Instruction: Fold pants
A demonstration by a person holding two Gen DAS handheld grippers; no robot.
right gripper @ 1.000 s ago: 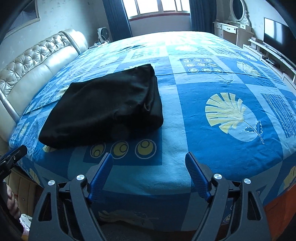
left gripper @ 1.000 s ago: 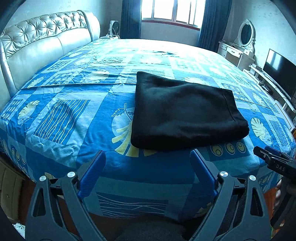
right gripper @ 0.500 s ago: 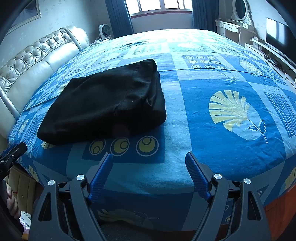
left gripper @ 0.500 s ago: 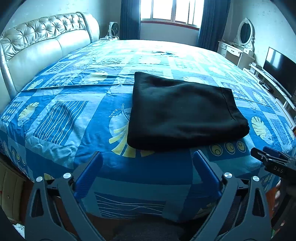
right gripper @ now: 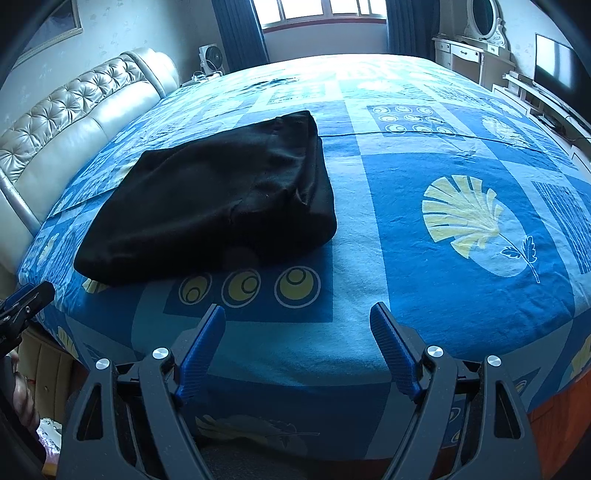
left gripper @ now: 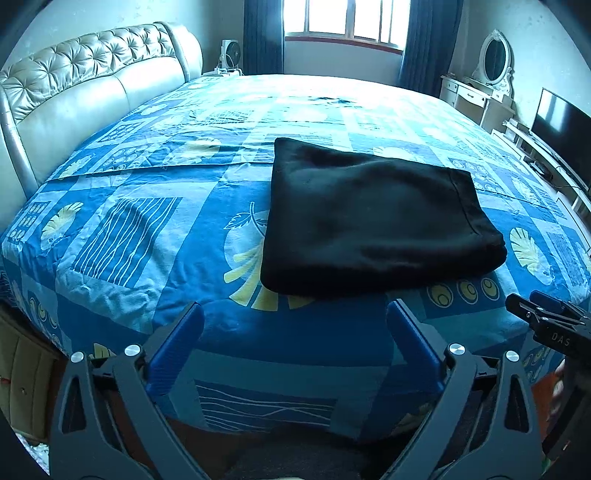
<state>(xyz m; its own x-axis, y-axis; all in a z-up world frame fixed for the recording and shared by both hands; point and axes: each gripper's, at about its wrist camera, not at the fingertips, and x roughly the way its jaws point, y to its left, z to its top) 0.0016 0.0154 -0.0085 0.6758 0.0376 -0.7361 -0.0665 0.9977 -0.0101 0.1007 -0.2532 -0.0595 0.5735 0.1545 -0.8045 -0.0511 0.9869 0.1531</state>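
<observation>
The black pants (left gripper: pixel 373 221) lie folded in a flat rectangle on the blue patterned bedspread (left gripper: pixel 147 229), near the bed's front edge. They also show in the right wrist view (right gripper: pixel 221 195), left of centre. My left gripper (left gripper: pixel 293 314) is open and empty, just in front of the pants' near edge, over the bed's edge. My right gripper (right gripper: pixel 297 315) is open and empty, to the right of the pants and in front of them. The right gripper's tip shows at the right edge of the left wrist view (left gripper: pixel 543 317). The left gripper's tip shows at the left edge of the right wrist view (right gripper: pixel 26 299).
A padded cream headboard (left gripper: pixel 74 99) runs along the bed's left side. A white dressing table with an oval mirror (left gripper: pixel 480 88) and a television (left gripper: pixel 561 122) stand to the right. A window with dark curtains (left gripper: pixel 347 22) is at the back.
Both grippers have drawn back a little from the pants and risen slightly. The pants lie still. Both grippers stay open.
</observation>
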